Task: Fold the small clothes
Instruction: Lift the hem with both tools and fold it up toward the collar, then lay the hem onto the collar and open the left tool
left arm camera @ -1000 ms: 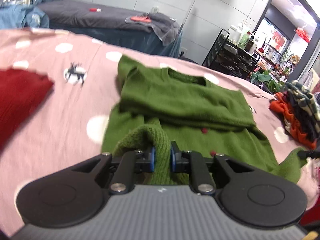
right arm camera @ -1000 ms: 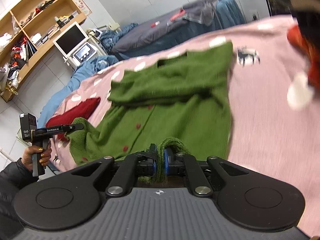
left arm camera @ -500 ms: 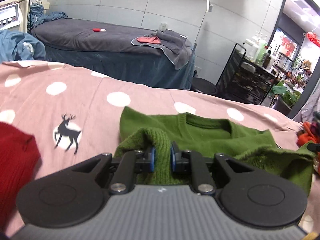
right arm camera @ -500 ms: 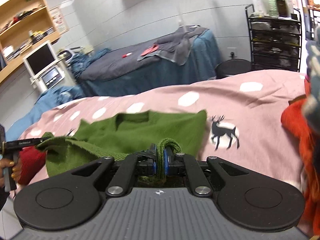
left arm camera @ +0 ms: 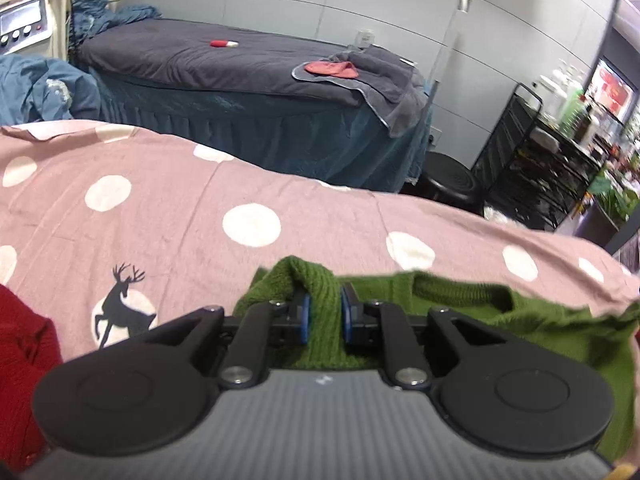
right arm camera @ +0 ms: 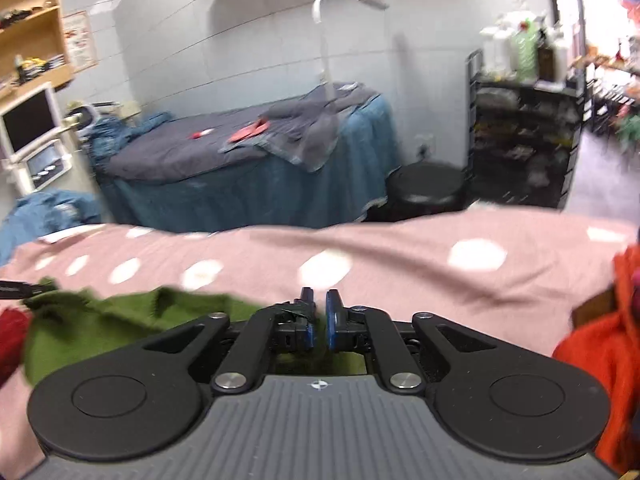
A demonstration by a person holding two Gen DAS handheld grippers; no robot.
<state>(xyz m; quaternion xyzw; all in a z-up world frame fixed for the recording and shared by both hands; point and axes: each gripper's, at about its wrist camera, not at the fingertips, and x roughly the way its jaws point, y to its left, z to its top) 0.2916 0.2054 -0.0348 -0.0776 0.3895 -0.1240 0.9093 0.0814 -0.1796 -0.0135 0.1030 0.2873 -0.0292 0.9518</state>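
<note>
A green knit sweater lies on the pink polka-dot bedspread, folded toward its collar. My left gripper is shut on a bunched fold of the green sweater, low over the bed. In the right wrist view the sweater lies to the left and under the gripper. My right gripper has its blue pads slightly apart with no cloth between them. The left gripper's tip shows at the left edge, on the sweater.
A red garment lies at the left of the bed. An orange garment pile lies at the right. Behind stand a blue-skirted massage bed, a black stool and a black rack.
Both grippers carried the sweater's hem forward over the body to the collar end. The right gripper has let go of the hem. The left still holds its fold.
</note>
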